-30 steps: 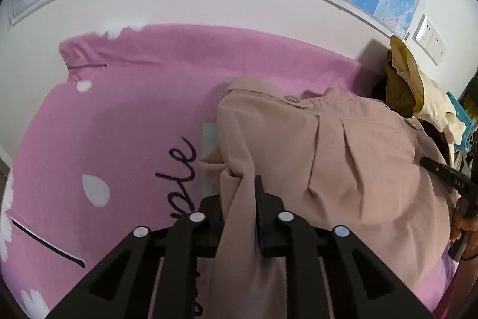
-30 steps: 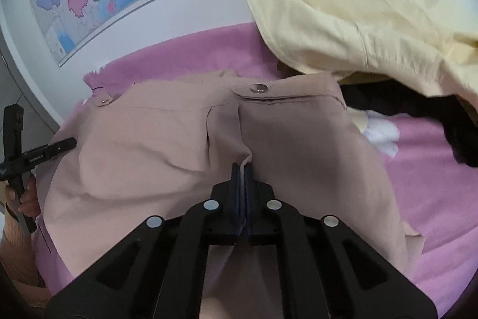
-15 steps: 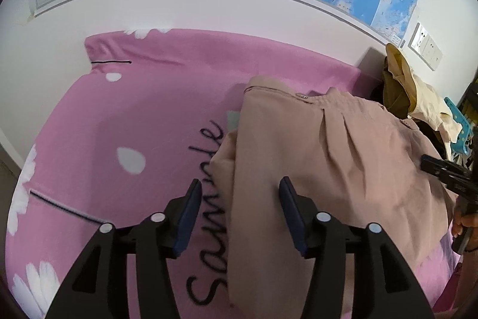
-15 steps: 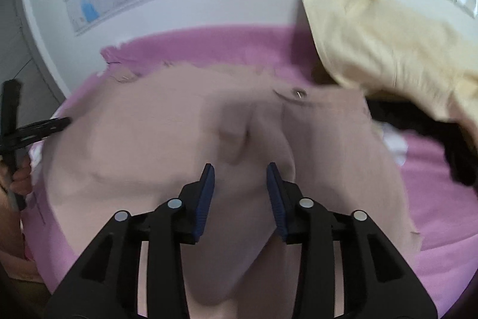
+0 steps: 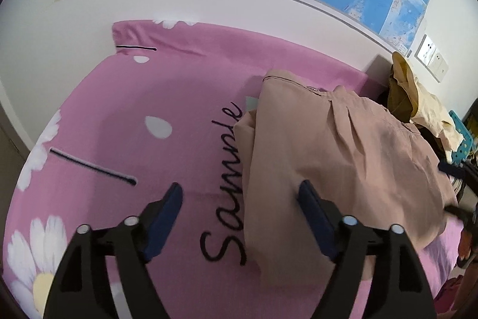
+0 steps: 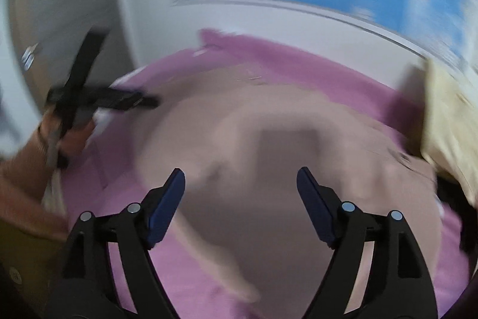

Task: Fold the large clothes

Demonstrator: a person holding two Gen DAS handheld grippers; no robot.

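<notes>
looks like we're between folds: the tan shirt (image 5: 334,157) lies folded over on the pink bed sheet (image 5: 125,115), beside the "sample" print. left gripper (image 5: 240,196) and right gripper (image 6: 240,181) both have jaws wide apart, holding nothing. next we'd guess: pick a fresh edge, pinch, fold across.

Both grippers – left gripper (image 5: 239,199), right gripper (image 6: 240,184) – black angular frames, dark-blue finger pads (image 5: 313,214), silver round screws. Bare skin on left hand (image 6: 64,136).
</notes>
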